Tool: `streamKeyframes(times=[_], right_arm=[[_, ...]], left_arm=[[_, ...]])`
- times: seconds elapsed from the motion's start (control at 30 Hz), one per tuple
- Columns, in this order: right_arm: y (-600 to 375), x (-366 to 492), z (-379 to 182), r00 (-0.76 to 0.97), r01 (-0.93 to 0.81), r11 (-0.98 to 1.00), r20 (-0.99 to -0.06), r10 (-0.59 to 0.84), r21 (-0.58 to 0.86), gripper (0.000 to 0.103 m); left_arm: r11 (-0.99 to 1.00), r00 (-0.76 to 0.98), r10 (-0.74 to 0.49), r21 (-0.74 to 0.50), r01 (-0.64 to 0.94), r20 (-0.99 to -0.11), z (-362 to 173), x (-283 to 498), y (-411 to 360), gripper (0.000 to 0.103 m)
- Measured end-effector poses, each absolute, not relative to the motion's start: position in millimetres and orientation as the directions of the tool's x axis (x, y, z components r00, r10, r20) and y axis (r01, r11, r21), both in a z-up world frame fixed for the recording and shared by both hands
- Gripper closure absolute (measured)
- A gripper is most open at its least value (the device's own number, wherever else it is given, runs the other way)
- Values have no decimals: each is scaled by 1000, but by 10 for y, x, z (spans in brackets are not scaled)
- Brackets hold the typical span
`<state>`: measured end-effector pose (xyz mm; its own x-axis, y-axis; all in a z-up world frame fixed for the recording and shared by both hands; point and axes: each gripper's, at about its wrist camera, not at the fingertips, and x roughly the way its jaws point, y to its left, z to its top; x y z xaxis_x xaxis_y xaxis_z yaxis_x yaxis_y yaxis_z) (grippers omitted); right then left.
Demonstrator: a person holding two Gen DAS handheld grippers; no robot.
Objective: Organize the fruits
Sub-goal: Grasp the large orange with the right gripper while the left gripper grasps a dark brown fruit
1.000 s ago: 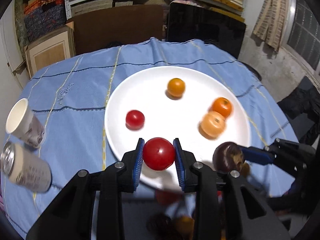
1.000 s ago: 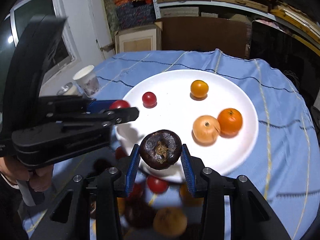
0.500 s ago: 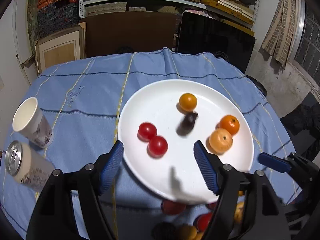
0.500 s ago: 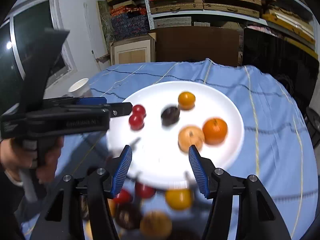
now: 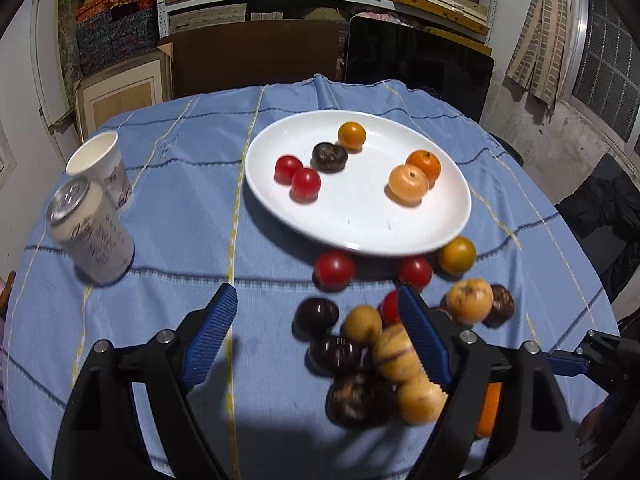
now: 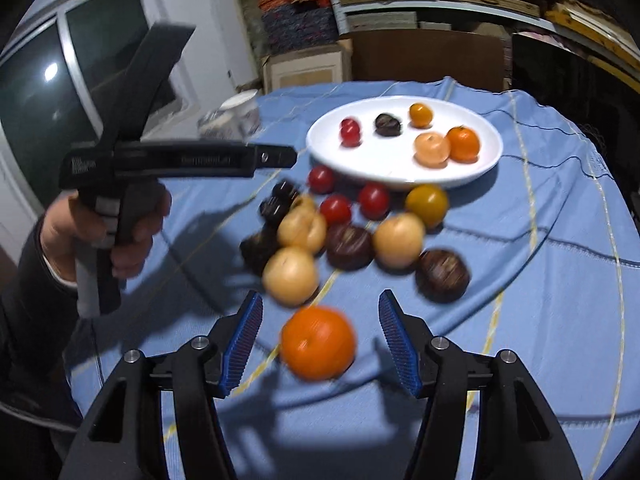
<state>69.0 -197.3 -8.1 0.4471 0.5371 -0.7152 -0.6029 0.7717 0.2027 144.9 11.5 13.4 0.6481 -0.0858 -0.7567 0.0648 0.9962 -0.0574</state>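
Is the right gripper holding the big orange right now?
No. In the right wrist view the right gripper is open, and the big orange sits on the blue tablecloth between the blue fingers with clear gaps on both sides.

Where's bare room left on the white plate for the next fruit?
White plate: the near half is bare, bordered by the two red tomatoes and the pale orange fruit. The far half is crowded, and so is the loose fruit pile on the cloth.

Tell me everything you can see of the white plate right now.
The round, glossy white plate, ceramic by its look, lies flat on the blue cloth. It holds six fruits: two red, one dark brown, three orange. More fruit crowds its near rim; whether any touches it is unclear. Neither tool touches it.
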Motion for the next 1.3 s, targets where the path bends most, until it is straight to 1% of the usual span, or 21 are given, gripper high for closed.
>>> streamKeyframes(times=[0.1, 0.27, 0.5, 0.7, 0.73, 0.77, 0.8, 0.93, 1.1, 1.13, 1.17, 1.3], right_arm=[[-1955, 611, -147, 447, -598, 778, -725, 523, 192, 42], [-1920, 573, -249, 450, -579, 799, -752, 482, 165, 42], [-1890, 527, -303, 452, -566, 811, -767, 456, 148, 42], [-1870, 502, -340, 461, -550, 826, -779, 424, 125, 42], [-1860, 505, -354, 463, -545, 830, -783, 416, 118, 42], [-1848, 515, -369, 467, -537, 836, -787, 404, 111, 46], [-1828, 532, -389, 471, -529, 843, -790, 393, 104, 56], [-1799, 537, -389, 488, -521, 848, -782, 388, 96, 57], [-1938, 560, -380, 463, -507, 842, -766, 447, 185, 57], [-1951, 552, -377, 462, -507, 841, -764, 450, 189, 57], [-1968, 542, -373, 461, -507, 840, -762, 454, 193, 57], [-1978, 533, -373, 455, -511, 835, -759, 465, 205, 57]], left_arm=[[995, 633, -99, -84, 53, -768, 73, 1298, 172, 23], [996, 630, -93, -81, 47, -771, 42, 1094, 221, 23], [994, 617, -100, -100, 34, -781, 2, 895, 223, 23], [996, 598, -92, -85, 40, -796, -119, 745, 191, 22], [996, 591, -91, -82, 41, -801, -145, 730, 185, 22], [996, 587, -89, -79, 43, -805, -163, 726, 179, 22], [996, 584, -89, -78, 44, -807, -173, 726, 176, 22], [995, 569, -102, -80, 62, -816, -220, 734, 129, 22], [995, 547, -93, -62, 74, -832, -324, 811, 69, 22], [995, 541, -94, -63, 75, -836, -346, 836, 68, 25], [995, 532, -99, -67, 79, -841, -378, 865, 67, 32], [993, 541, -82, -25, 113, -837, -406, 943, -17, 32]])
